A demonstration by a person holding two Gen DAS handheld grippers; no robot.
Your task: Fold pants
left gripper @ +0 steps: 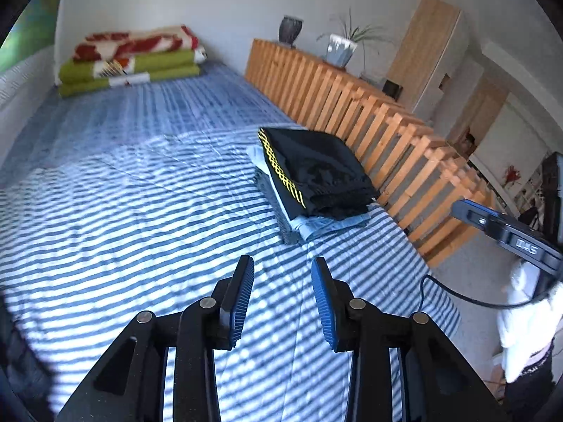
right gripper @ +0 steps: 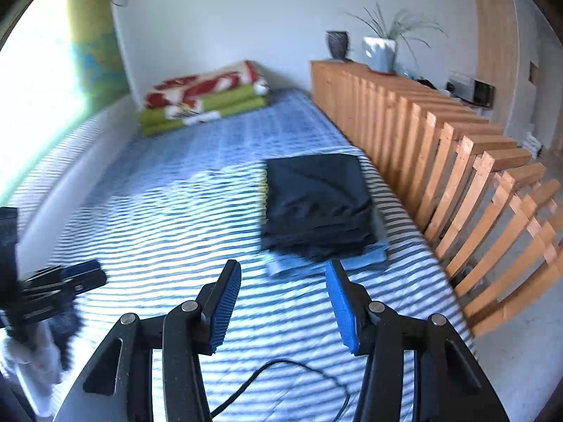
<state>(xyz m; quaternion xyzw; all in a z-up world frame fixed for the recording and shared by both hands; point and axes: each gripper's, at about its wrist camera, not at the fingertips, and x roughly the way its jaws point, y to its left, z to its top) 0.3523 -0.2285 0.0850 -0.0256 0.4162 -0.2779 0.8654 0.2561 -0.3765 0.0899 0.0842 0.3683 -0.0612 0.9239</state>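
- While both hover above the striped bed point(left gripper: 140, 211), left gripper point(left gripper: 282, 295) and right gripper point(right gripper: 283, 302) are spread, empty.
- Folded black pants point(left gripper: 320, 172) top a light-blue stack point(left gripper: 316, 227) beside the wooden slat rail point(left gripper: 404, 140).

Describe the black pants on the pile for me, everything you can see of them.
The black pants lie folded into a flat, roughly rectangular bundle, several layers showing at the near edge. The fabric looks thin and matte, with a yellow lattice stripe along the left side. They rest on top of folded light blue and grey garments, on the striped bed cover beside the wooden slat rail. Neither gripper touches them.
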